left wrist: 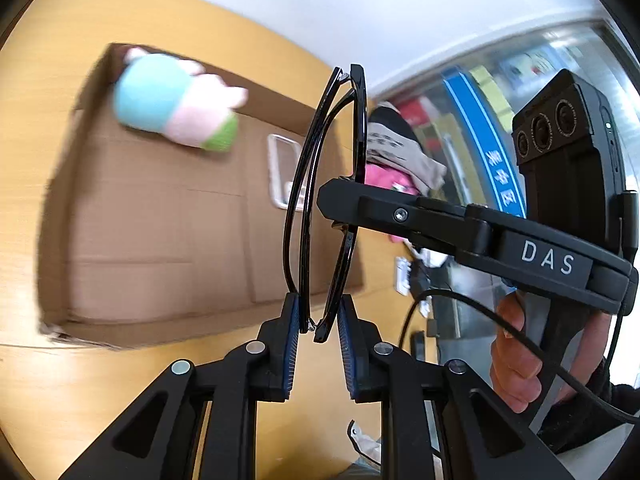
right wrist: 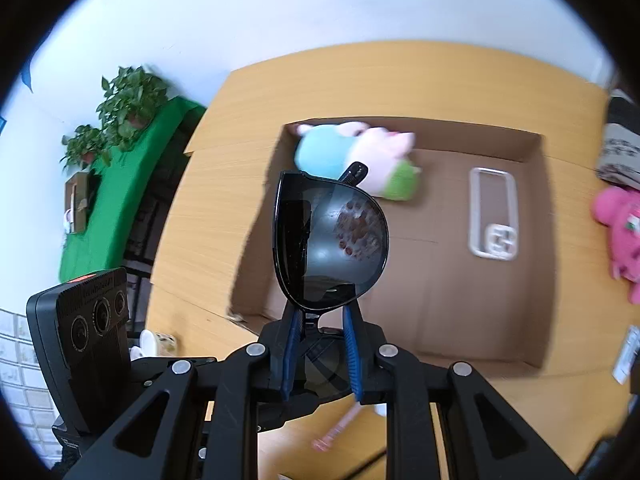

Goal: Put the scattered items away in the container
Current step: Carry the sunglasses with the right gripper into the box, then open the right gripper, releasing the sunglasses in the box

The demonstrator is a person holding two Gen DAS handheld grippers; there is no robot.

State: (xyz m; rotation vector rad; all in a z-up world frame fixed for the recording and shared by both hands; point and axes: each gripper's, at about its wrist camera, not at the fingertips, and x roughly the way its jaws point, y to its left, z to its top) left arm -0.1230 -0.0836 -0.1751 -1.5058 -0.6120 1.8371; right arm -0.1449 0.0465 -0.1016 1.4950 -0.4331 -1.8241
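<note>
I have the sunglasses held up above the worktop, one gripper at each end. My left gripper is closed on the folded temple end, the black frame pinched between its blue pads, and the glasses run edge-on toward twelve o'clock in the left wrist view. My right gripper reaches in from three o'clock there and clamps the frame about halfway up, with a person's hand on its handle at four o'clock.

From the right wrist view, the right gripper is closed on the lower rim of the dark lens, which stands upright in front of me.

Below lies the open cardboard box, flat on the worktop. A plush toy in blue, pink and green sits in its eleven o'clock corner, and a clear phone case lies on the box floor toward two o'clock. A pink plush rests outside the box at three o'clock. Potted plants stand on a green-covered table at ten o'clock.
</note>
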